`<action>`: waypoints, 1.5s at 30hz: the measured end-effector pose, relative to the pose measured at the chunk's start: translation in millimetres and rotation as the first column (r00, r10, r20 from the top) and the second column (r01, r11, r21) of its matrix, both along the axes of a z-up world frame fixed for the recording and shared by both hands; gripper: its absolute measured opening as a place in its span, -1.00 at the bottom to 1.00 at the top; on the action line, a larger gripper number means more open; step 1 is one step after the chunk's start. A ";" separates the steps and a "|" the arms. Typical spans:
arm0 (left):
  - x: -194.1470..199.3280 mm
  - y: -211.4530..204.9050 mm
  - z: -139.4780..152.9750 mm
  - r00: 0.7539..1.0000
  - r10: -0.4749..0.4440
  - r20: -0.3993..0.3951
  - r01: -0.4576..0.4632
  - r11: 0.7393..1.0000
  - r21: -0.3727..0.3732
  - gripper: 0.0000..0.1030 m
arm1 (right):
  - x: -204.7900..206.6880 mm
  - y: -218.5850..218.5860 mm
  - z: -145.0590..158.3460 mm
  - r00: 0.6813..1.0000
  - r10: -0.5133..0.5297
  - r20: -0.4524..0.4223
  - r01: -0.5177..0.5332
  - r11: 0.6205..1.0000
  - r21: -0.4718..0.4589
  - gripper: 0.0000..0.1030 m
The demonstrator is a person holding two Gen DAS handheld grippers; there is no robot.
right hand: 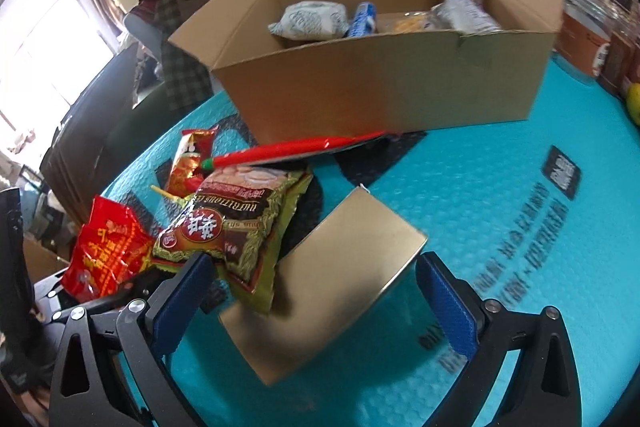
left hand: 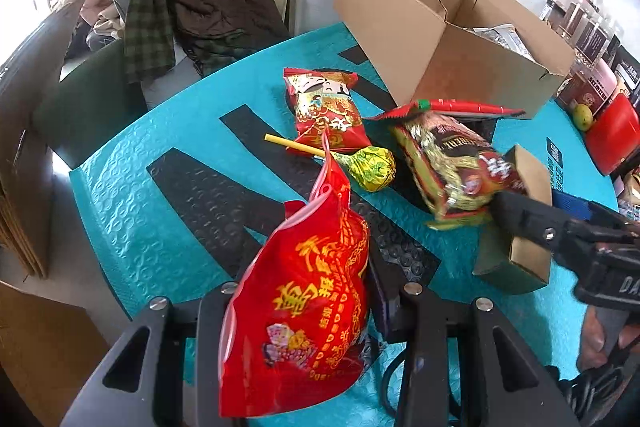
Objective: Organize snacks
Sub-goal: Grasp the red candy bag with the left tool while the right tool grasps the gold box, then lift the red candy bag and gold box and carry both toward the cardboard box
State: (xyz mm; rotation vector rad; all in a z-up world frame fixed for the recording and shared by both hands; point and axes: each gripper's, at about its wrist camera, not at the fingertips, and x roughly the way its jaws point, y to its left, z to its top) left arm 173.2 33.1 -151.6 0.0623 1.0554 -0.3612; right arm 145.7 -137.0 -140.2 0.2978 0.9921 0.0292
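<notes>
Left wrist view: the left claw (left hand: 304, 311) is clamped on a red bag (left hand: 308, 291) printed with gold Chinese characters, above the teal counter (left hand: 132, 195). A lollipop (left hand: 370, 169) lies just beyond.

Right wrist view: the right claw (right hand: 316, 303) stands wide open around a small brown box (right hand: 332, 291), pads clear. A snack packet (right hand: 240, 223) reading "NUTRITIOUS" overlaps that box, before the cardboard box (right hand: 380, 95).

L gripper (left hand: 298, 303) is clamping a red bag, pointing steeply down; R gripper (right hand: 316, 291) is hanging w/ jaws wide apart.
</notes>
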 end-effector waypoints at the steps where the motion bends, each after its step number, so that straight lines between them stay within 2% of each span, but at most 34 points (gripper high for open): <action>1: 0.2 -0.2 0.1 1.000 0.001 0.000 -0.001 1.000 0.000 -0.24 | 1.3 1.9 -2.2 1.000 0.003 -0.004 -0.003 1.000 -0.002 1.00; 3: -0.6 1.2 0.1 1.000 -0.001 0.001 0.001 1.000 0.002 -0.24 | 1.3 5.5 -6.0 1.000 0.021 -0.004 -0.021 1.000 -0.013 0.90; 7: -1.6 -0.5 0.0 1.000 -0.001 0.001 0.001 1.000 0.008 -0.24 | -4.2 9.0 -9.9 0.999 0.031 -0.014 -0.032 0.997 -0.075 0.36; 13: -8.6 -3.9 1.7 1.000 -0.019 -0.010 0.019 1.000 0.003 -0.24 | -24.7 5.8 -5.7 0.999 0.036 -0.004 -0.036 0.997 -0.068 -0.06; 15: -12.5 -6.5 1.9 0.999 -0.029 -0.016 0.029 1.000 0.000 -0.24 | -30.4 6.2 -3.9 0.999 0.043 -0.006 -0.044 0.995 -0.088 -0.12; 23: -34.8 -20.1 3.8 0.996 -0.086 -0.038 0.086 0.996 -0.003 -0.24 | -60.0 2.5 -2.3 0.996 0.089 -0.024 -0.091 0.988 -0.128 -0.12; 31: -54.6 -32.5 8.1 0.987 -0.149 -0.063 0.149 0.989 -0.006 -0.28 | -88.7 -3.6 -2.6 0.989 0.139 -0.057 -0.145 0.983 -0.114 -0.12; 36: -58.3 -39.0 5.9 0.986 -0.158 -0.046 0.160 0.986 0.046 -0.28 | -97.9 -5.2 -2.6 0.991 0.123 -0.055 -0.130 0.982 -0.138 -0.11; 37: -57.9 -39.4 5.1 0.987 -0.154 -0.048 0.156 0.986 0.050 -0.27 | -98.1 -5.0 -4.1 0.992 0.113 -0.062 -0.122 0.981 -0.151 -0.05; 41: -60.9 -47.1 0.6 0.987 -0.159 -0.021 0.161 0.980 0.119 -0.21 | -99.4 -1.7 -9.8 0.992 0.108 -0.064 -0.118 0.974 -0.194 -0.02; 42: -61.9 -47.6 0.6 0.987 -0.158 -0.016 0.159 0.979 0.127 -0.21 | -99.8 -0.6 -10.2 0.992 0.113 -0.064 -0.124 0.971 -0.202 0.08; 43: -61.9 -47.4 0.5 0.988 -0.155 -0.013 0.156 0.980 0.127 -0.21 | -99.4 0.1 -10.7 0.991 0.114 -0.064 -0.126 0.969 -0.212 0.29; 45: -63.0 -46.7 0.5 0.989 -0.150 -0.012 0.150 0.981 0.121 -0.22 | -98.9 2.3 -13.8 0.992 0.107 -0.071 -0.121 0.962 -0.247 0.43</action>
